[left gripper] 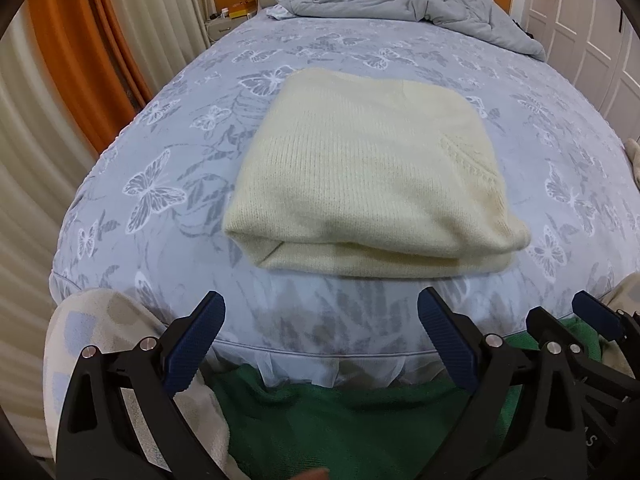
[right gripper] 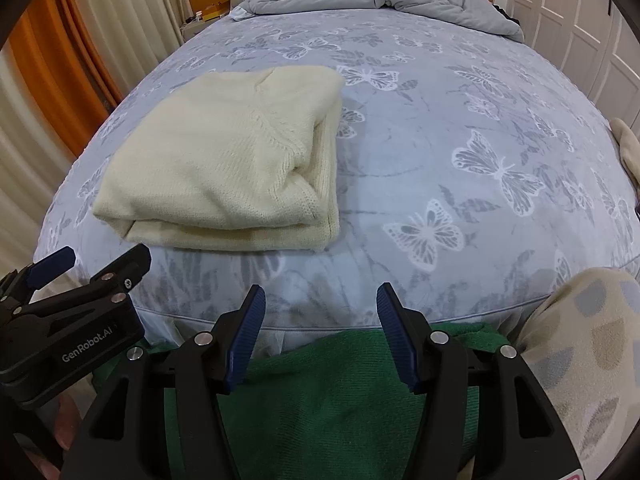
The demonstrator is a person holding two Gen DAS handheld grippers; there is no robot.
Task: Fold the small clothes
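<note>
**Folded sweater ahead, nearer the left tongs**

Left wrist: I am seeing the cream sweater point(left gripper: 360, 176) lying folded on the bed point(left gripper: 160, 152), dead ahead of the left gripper point(left gripper: 320, 340), jaws gaping, empty.

Right wrist: sweater sitting ahead-left of the right gripper point(right gripper: 320, 336), jaws apart, empty.

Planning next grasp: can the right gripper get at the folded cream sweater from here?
Probably yes: the right gripper is open and empty, and only bare bedsheet lies between it and the cream sweater, off to its left.
</note>
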